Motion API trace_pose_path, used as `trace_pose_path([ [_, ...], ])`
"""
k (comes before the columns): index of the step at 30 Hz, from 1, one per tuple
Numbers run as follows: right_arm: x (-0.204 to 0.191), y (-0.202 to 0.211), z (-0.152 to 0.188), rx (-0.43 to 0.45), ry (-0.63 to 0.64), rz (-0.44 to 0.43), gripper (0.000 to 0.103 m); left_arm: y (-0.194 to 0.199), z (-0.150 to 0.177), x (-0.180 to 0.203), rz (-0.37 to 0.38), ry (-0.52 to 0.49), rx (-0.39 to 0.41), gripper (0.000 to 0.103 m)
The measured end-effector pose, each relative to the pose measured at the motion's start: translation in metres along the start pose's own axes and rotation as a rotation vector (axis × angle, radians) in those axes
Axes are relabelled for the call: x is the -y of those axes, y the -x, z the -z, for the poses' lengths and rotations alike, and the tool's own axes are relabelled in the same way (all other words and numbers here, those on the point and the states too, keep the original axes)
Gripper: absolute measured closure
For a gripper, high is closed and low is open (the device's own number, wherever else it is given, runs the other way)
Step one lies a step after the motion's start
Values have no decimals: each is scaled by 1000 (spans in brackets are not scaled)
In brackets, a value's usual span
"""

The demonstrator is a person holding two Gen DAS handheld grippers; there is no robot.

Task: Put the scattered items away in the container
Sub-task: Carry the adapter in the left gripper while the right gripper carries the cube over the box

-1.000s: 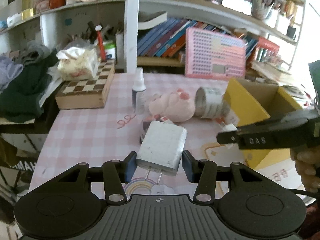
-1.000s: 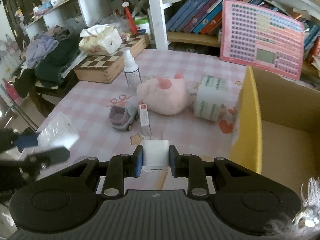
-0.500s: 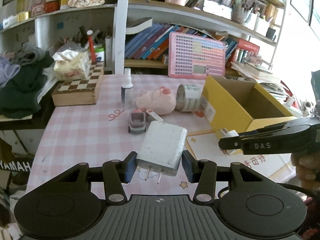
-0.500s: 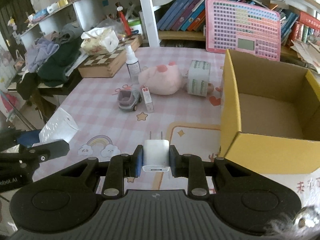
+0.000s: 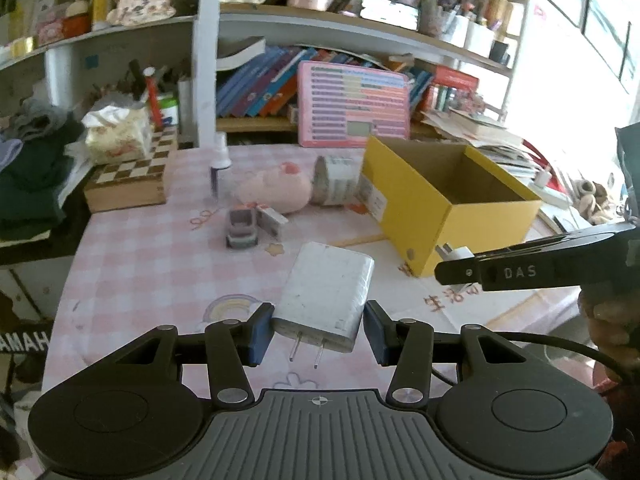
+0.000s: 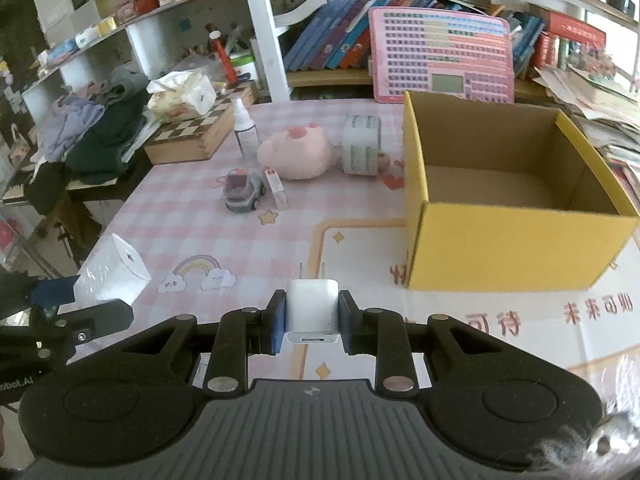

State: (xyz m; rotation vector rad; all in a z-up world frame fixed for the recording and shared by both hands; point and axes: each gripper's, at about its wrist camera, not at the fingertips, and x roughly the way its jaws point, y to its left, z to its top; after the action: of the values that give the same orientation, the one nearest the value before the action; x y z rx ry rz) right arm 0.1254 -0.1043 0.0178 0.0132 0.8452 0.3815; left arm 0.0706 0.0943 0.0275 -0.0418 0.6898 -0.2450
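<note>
**Two chargers lifted, box now in reach**

- Left gripper (image 5: 319,332): fingers narrowed onto the big charger (image 5: 326,294), prongs pointing back at the camera. Held clear of the table (image 5: 132,264).
- Right gripper (image 6: 312,322): fingers nearly closed on the small charger (image 6: 312,308), prongs forward.
- Change: both hands have drawn back and risen a little; the yellow box (image 6: 516,248), a second ago crowding the right fingers, now sits ahead and to their right, open and seemingly empty.
- Left behind, beyond the fingers: toy car (image 6: 242,192), plush (image 6: 296,154), spray bottle (image 6: 245,128), tape roll (image 6: 362,146) (all still loose).
- Reading: carry phase; drops into the box come next.
</note>
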Motion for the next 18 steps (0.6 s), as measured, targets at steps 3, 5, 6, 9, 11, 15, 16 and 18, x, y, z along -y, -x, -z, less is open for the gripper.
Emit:
trace_pose_path([
  [3, 1, 8, 9, 7, -19, 12, 78, 3, 3, 7, 24, -25, 2, 56],
  [5, 2, 12, 14, 8, -32, 21, 78, 5, 5, 10, 39, -33, 0, 56],
  [6, 3, 14, 17, 8, -37, 26, 78, 6, 6, 10, 45, -36, -1, 56],
  [9, 3, 20, 24, 8, -49, 39, 78, 7, 9, 13, 61, -43, -3, 56],
  [11, 3, 23, 30, 4, -51, 47, 78, 8, 10, 15, 73, -47, -7, 56],
  [15, 4, 29, 40, -1, -61, 66, 78, 7, 11, 23, 105, -82, -14, 56],
  [16, 5, 30, 41, 1, -67, 71, 78, 6, 11, 25, 113, -95, -15, 56],
  [18, 7, 34, 44, 6, -83, 82, 78, 4, 10, 29, 129, -117, -18, 56],
])
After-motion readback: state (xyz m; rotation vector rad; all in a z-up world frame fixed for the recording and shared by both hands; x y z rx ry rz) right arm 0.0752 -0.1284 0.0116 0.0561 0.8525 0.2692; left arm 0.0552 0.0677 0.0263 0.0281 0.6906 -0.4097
